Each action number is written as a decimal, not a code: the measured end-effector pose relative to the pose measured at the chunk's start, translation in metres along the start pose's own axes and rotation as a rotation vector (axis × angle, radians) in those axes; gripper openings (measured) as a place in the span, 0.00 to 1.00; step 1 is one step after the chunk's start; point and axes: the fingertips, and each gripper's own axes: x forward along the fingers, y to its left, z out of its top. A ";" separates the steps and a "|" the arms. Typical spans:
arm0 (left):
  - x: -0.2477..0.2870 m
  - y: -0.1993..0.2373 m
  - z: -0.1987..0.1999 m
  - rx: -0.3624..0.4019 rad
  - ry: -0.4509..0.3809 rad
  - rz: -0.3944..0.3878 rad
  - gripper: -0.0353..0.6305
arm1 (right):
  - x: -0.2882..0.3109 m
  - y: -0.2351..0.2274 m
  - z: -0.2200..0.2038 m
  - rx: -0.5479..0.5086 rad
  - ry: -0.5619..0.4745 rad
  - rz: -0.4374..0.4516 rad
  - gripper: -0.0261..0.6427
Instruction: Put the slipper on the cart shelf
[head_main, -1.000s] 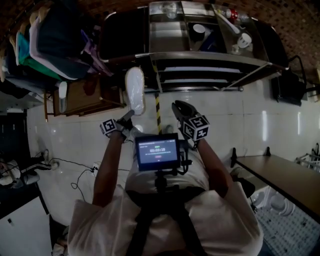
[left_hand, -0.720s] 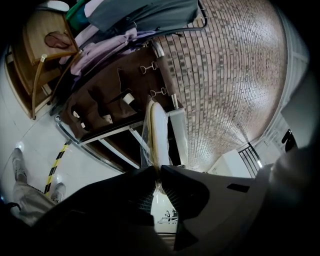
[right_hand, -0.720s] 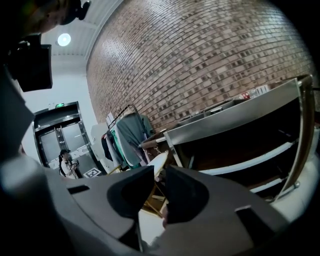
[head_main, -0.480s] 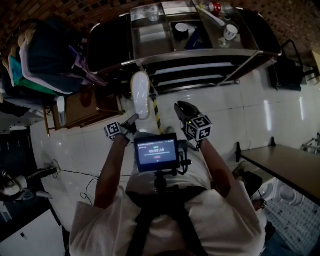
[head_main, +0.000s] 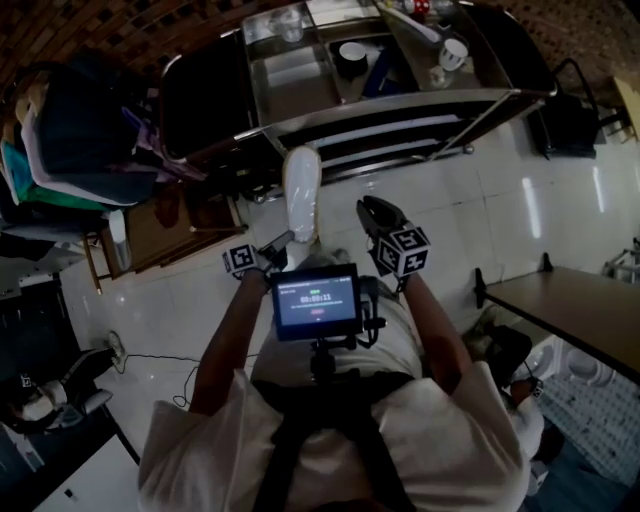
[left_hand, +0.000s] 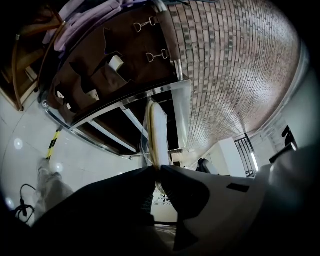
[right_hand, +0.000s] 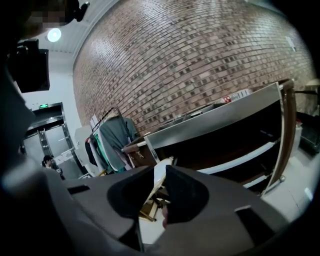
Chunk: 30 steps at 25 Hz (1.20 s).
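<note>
Left claw (head_main: 285, 241) clamped on slipper (head_main: 301, 195) heel, sole jutting ahead toward cart shelf (head_main: 392, 131); probably light, bendy, heel grip adequate. Right claw (head_main: 372, 212) closed, empty.

A white short-sleeved T-shirt (head_main: 450, 420) sits under black harness straps (head_main: 283, 455) carrying a small lit screen (head_main: 316, 303). The dark-shelled left gripper (left_hand: 156, 172) and right gripper (right_hand: 160, 172) each bear a black-and-white marker cube (head_main: 403, 251).
</note>
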 end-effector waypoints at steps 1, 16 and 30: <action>0.002 0.002 0.001 0.004 0.013 0.007 0.11 | 0.000 0.001 0.001 0.007 -0.002 -0.011 0.16; 0.057 0.032 0.027 -0.086 0.114 -0.009 0.11 | 0.020 -0.007 0.022 0.041 -0.056 -0.144 0.16; 0.093 0.033 0.053 -0.073 0.025 0.045 0.11 | 0.041 -0.050 0.042 -0.018 0.019 -0.086 0.16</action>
